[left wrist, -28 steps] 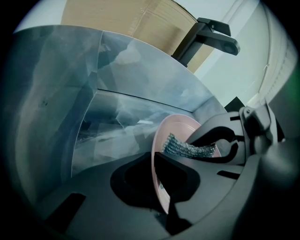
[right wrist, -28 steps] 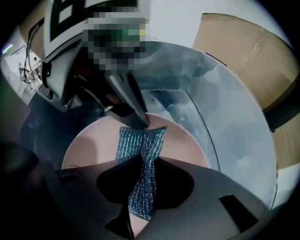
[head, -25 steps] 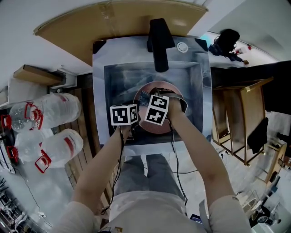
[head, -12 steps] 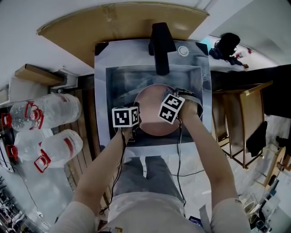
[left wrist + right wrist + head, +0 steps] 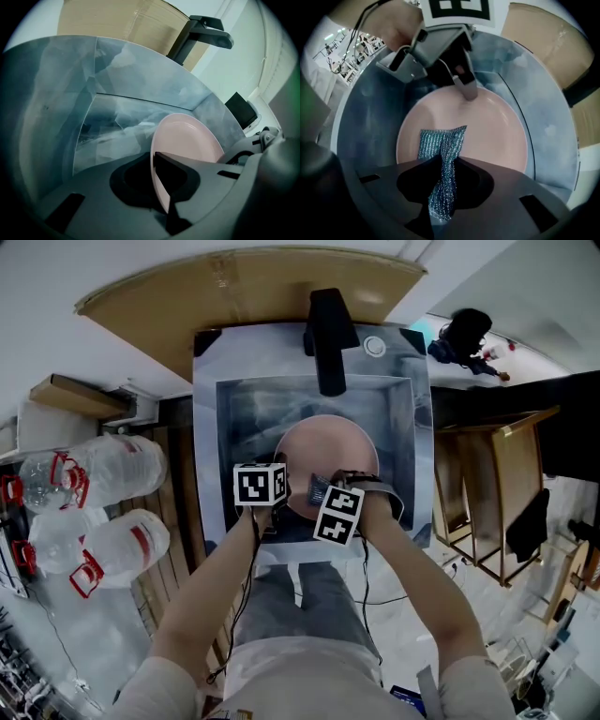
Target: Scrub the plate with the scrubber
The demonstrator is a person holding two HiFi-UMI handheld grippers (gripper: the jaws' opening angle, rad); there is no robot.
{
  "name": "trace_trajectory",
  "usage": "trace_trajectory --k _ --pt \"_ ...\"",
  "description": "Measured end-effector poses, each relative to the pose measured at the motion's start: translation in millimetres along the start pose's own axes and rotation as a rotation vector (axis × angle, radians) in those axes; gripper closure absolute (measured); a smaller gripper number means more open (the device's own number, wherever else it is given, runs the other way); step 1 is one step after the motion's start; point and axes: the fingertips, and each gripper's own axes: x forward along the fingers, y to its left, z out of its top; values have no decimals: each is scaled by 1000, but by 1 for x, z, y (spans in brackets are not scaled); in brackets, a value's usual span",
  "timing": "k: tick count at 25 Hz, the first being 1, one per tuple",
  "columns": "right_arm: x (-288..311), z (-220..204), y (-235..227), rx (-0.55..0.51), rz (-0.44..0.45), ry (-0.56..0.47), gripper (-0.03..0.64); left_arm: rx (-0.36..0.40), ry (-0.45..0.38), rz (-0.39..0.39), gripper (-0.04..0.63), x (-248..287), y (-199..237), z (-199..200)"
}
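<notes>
A pink plate (image 5: 330, 454) stands tilted in the steel sink (image 5: 208, 427). My left gripper (image 5: 282, 488) is shut on the plate's left rim; in the left gripper view the plate (image 5: 187, 143) runs edge-on between the jaws of that gripper (image 5: 153, 165). My right gripper (image 5: 321, 495) is shut on a blue-green mesh scrubber (image 5: 316, 487) at the plate's near edge. In the right gripper view the scrubber (image 5: 442, 152) hangs from this gripper (image 5: 443, 164) and lies against the plate's face (image 5: 497, 136). The left gripper (image 5: 467, 90) pinches the far rim there.
A black faucet (image 5: 327, 334) reaches over the sink from the back. A wooden board (image 5: 187, 292) lies behind the sink. Large water bottles (image 5: 108, 474) stand on the floor at the left, and a wooden frame (image 5: 502, 493) at the right.
The right gripper with the scrubber swept from the plate's middle out to the right, then back to the near edge. The left gripper and the plate hardly moved.
</notes>
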Motion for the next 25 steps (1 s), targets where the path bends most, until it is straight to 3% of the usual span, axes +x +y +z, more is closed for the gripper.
trace_trajectory --k 5,12,19,25 --pt "10 44 -1 -16 -24 -126 515 -37 -7 -25 554 1 0 0" --pt "14 60 -58 -18 -101 -137 514 -62 -11 -37 555 -1 2 0" --pt "14 43 -126 29 -236 -47 515 -97 -14 -50 555 1 3 1" --pt "9 -25 -139 49 -278 166 520 -74 -11 -38 555 -1 2 -1"
